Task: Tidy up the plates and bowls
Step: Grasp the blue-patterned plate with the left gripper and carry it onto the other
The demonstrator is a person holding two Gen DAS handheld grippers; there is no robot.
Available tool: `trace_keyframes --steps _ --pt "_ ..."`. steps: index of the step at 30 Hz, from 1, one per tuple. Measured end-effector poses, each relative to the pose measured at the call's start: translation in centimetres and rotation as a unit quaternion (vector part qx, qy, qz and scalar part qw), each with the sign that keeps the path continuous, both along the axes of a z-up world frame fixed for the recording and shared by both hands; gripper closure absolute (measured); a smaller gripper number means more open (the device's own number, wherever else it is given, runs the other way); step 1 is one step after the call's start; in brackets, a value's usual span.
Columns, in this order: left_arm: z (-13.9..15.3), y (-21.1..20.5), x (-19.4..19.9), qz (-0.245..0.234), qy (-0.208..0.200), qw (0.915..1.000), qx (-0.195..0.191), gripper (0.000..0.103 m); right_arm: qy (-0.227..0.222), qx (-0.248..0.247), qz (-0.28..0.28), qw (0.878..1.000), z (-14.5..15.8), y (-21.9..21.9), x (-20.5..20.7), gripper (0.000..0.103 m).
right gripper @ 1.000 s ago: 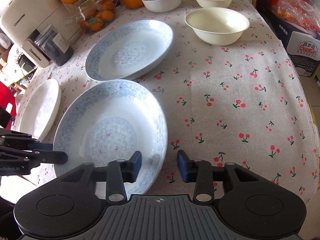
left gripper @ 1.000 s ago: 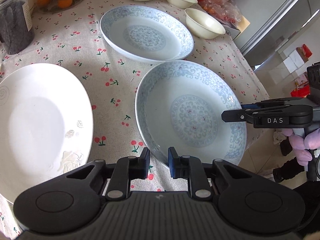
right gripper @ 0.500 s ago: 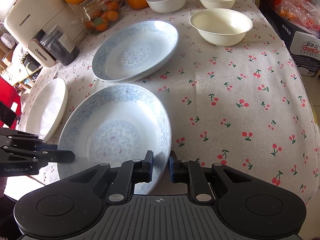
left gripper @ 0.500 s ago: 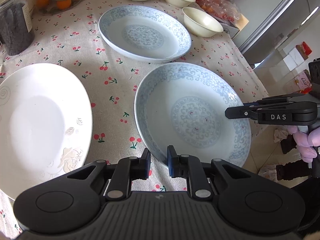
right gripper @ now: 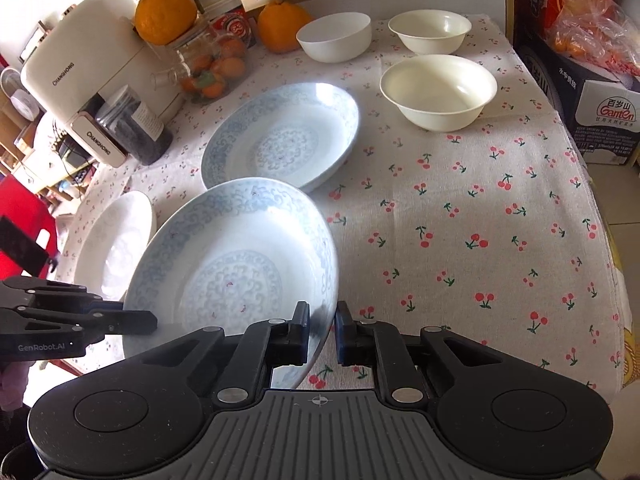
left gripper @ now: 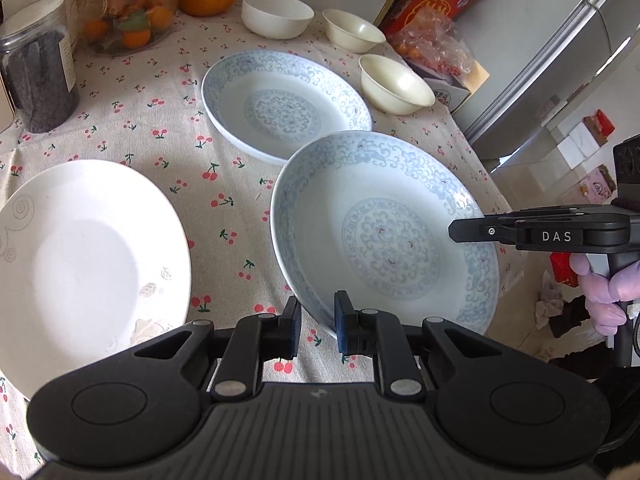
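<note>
Near plate: I see the blue-patterned near plate clamped at two spots on its rim and tilted — its right edge sits higher than its left, and it looks raised off the cherry-print tablecloth.
Left gripper: my left gripper has its pads pressed on the near plate's closest rim, one pad inside the plate, one outside.
Right gripper: my right gripper is clamped on the same plate's right-hand rim; its jaws have just been closing, and the rim is between them. From the left wrist view its black fingers cross above the plate's right edge, with a hand in a purple glove on the handle.
Far plate: a second blue-patterned plate lies flat just beyond the near plate, its edge partly covered by the near plate's far rim.
White plate: a plain white plate lies to the left of the near plate, apart from it.
Bowls: three pale bowls stand beyond the near plate — a cream bowl nearest, a smaller cream bowl and a white bowl behind.
Clutter: beyond the far plate, a dark jar and a glass jar of oranges.
</note>
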State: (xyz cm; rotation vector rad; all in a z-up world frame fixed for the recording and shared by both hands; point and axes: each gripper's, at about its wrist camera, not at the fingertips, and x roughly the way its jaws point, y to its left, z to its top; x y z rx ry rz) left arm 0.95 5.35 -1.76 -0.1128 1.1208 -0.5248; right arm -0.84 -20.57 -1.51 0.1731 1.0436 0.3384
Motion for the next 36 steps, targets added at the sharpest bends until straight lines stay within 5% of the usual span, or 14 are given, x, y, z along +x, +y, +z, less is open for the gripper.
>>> trace_keyframes --steps 22,36 --pt "0.9 1.8 4.7 0.07 -0.043 0.9954 -0.05 0.089 -0.027 0.058 -0.051 0.997 -0.2 0.1 6.3 0.09" --pt "-0.3 2.1 8.7 0.114 -0.052 0.9918 -0.023 0.09 -0.029 0.056 -0.068 0.996 -1.7 2.1 11.1 0.09"
